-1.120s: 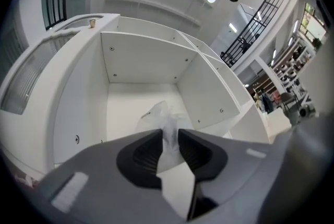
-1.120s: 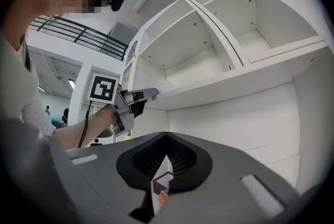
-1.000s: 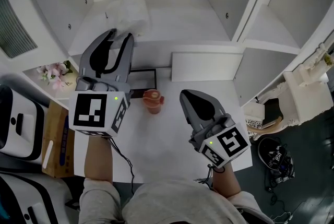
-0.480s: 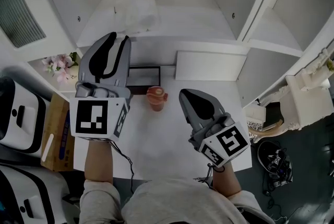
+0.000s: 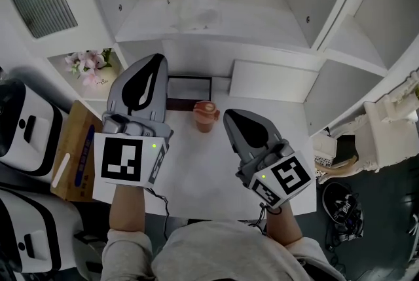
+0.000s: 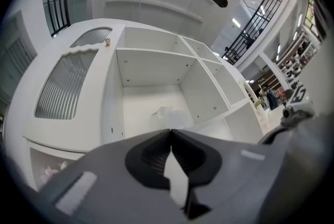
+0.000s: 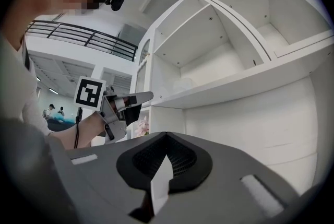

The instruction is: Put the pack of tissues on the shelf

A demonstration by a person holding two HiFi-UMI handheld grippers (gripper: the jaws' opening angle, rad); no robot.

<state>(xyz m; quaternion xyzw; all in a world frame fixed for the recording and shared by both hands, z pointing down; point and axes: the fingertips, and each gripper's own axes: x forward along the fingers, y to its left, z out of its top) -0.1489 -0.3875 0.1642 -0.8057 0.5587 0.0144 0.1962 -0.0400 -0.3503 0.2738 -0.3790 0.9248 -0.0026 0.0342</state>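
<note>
The soft white crinkled pack of tissues (image 5: 192, 3) already lies on the board of the white wooden shelf unit (image 5: 262, 21). It is in the left compartment, near the back wall and apart from both tools, so I judge the placing as done. The dark grey left gripper (image 5: 154, 59) has just been closing its jaws. They now meet tip to tip with nothing between them, probably because the pack is released and there is no reason to keep them open. It points toward that compartment from in front of it, slightly upward. The right gripper (image 5: 230, 117) is closed as well and holds nothing (it seems only to wait). It hovers over the white table (image 5: 196, 175) beside a small red cup (image 5: 205, 114), which is not part of the task.
</note>
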